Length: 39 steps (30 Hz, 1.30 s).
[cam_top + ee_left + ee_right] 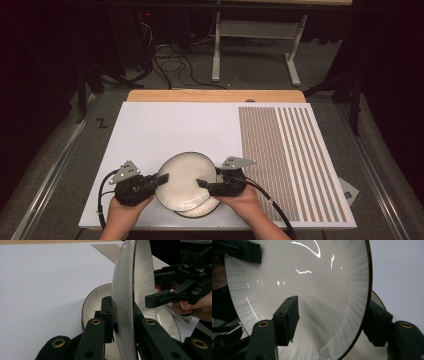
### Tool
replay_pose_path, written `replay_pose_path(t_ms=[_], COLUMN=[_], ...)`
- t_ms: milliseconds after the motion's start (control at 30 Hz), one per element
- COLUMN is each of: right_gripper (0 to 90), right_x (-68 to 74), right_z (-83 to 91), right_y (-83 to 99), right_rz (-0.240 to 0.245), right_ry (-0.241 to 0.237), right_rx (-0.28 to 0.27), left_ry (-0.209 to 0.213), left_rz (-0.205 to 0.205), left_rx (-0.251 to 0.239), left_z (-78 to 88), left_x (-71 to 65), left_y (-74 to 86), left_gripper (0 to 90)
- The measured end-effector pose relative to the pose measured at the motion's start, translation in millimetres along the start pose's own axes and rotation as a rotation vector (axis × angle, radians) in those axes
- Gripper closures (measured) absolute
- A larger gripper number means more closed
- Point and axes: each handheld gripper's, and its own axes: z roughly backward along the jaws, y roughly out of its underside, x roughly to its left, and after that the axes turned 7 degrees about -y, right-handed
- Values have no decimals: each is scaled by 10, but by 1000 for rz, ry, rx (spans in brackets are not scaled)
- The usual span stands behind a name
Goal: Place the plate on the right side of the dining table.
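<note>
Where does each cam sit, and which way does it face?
High view: above the person's side, looking forward and down on the table; both hands and grippers show.
Left gripper view: along its jaws clamped on the upper plate; right gripper beyond.
Right gripper view: its jaws straddle the plate's rim.
All share the upper plate.

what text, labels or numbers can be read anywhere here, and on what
"Z": a dark mark on the grey floor left of the white board; it could also be an "N" seen sideways.
No readable print on the upper plate, the lower plate, or the striped sheet.
</note>
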Motion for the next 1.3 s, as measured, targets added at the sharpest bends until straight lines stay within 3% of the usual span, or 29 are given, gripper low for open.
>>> replay_pose_path(t_ms=[400,633,900,1100,1167,1300], right_gripper=[529,597,668,755,786,805], right_x=[-40,-102,-106,-148,-118,-40], right_z=[-12,40,24,89,139,243], right_y=[45,91,113,106,78,20], right_rz=[-22,-80,-81,-129,-119,-86], right_ry=[-21,-51,-62,-107,-113,-106], right_rx=[12,-7,-7,-30,-53,-88], left_ry=[4,6,0,1,0,21], left_rz=[-8,-9,-13,-26,-45,-41], left_rx=[0,-1,-1,-10,-11,-47], left_z=[-4,-2,3,44,72,128], left_x=[3,3,-9,-25,-34,-62], left_y=[-4,-3,-6,-17,-29,-57], left_gripper=[806,806,806,811,814,814])
